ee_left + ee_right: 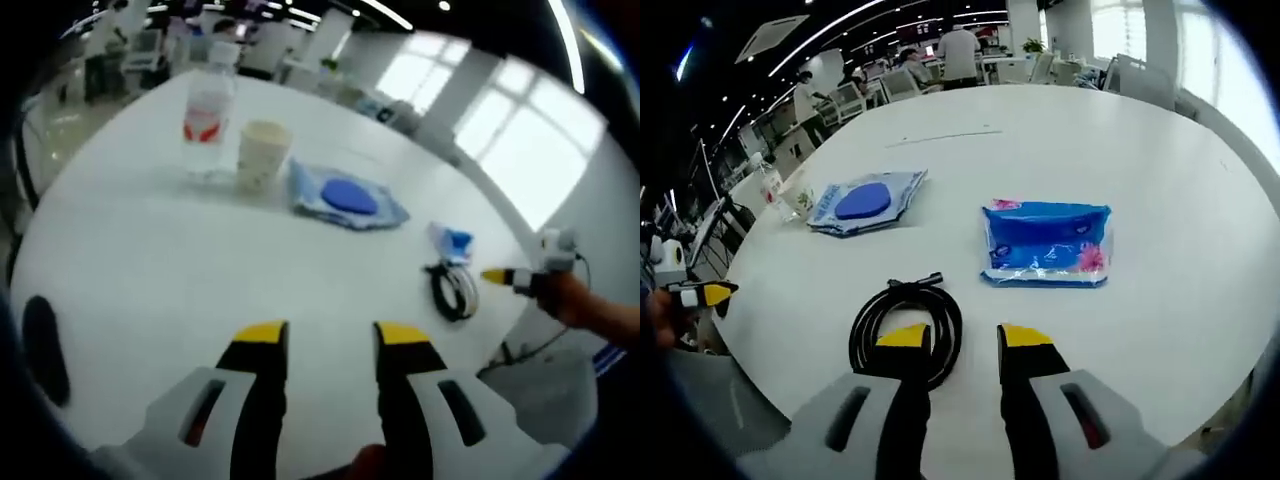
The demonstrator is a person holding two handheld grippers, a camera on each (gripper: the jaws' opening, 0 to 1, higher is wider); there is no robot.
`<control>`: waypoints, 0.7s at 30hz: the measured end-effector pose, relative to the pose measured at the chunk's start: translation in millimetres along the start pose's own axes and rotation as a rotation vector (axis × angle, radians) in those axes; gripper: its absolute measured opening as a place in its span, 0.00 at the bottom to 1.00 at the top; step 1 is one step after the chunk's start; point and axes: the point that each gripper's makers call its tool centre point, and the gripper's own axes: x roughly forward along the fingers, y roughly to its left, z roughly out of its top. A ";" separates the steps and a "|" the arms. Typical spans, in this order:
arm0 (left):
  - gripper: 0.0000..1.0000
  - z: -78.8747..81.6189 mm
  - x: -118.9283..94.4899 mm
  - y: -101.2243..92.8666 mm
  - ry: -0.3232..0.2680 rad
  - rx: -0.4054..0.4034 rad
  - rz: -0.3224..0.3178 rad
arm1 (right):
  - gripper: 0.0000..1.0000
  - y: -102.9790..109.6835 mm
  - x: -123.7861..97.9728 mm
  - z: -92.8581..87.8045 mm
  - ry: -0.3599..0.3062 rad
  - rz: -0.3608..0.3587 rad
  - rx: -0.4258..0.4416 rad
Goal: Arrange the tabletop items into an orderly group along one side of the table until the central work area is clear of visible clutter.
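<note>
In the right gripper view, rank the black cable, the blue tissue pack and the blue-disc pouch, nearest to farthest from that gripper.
1. Coiled black cable, at the right gripper left jaw tip.
2. Blue tissue pack, ahead, slightly right.
3. Blue-disc pouch, farther, ahead left.

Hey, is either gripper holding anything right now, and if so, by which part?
Nothing is held. The left gripper and right gripper are both open with bare table between their jaws; the coiled cable lies free.

paper cup [262,153] on table [150,270] | water bottle [208,105] just left of cup | flat pouch [347,198] just right of cup | coiled cable [906,330], tissue pack [1046,244] well right of cup
</note>
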 end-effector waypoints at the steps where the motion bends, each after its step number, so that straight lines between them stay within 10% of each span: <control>1: 0.31 0.5 -0.4 0.3 -0.003 -0.004 0.002 | 0.26 -5.8 -0.8 2.1 -0.002 -0.007 -0.003; 10: 0.31 1.3 -1.3 3.0 -0.005 -0.013 0.006 | 0.25 -67.8 -4.3 22.1 -0.002 -0.084 -0.051; 21: 0.31 3.5 -2.8 4.7 -0.016 -0.032 0.009 | 0.25 -91.7 -4.0 36.4 0.012 -0.104 -0.103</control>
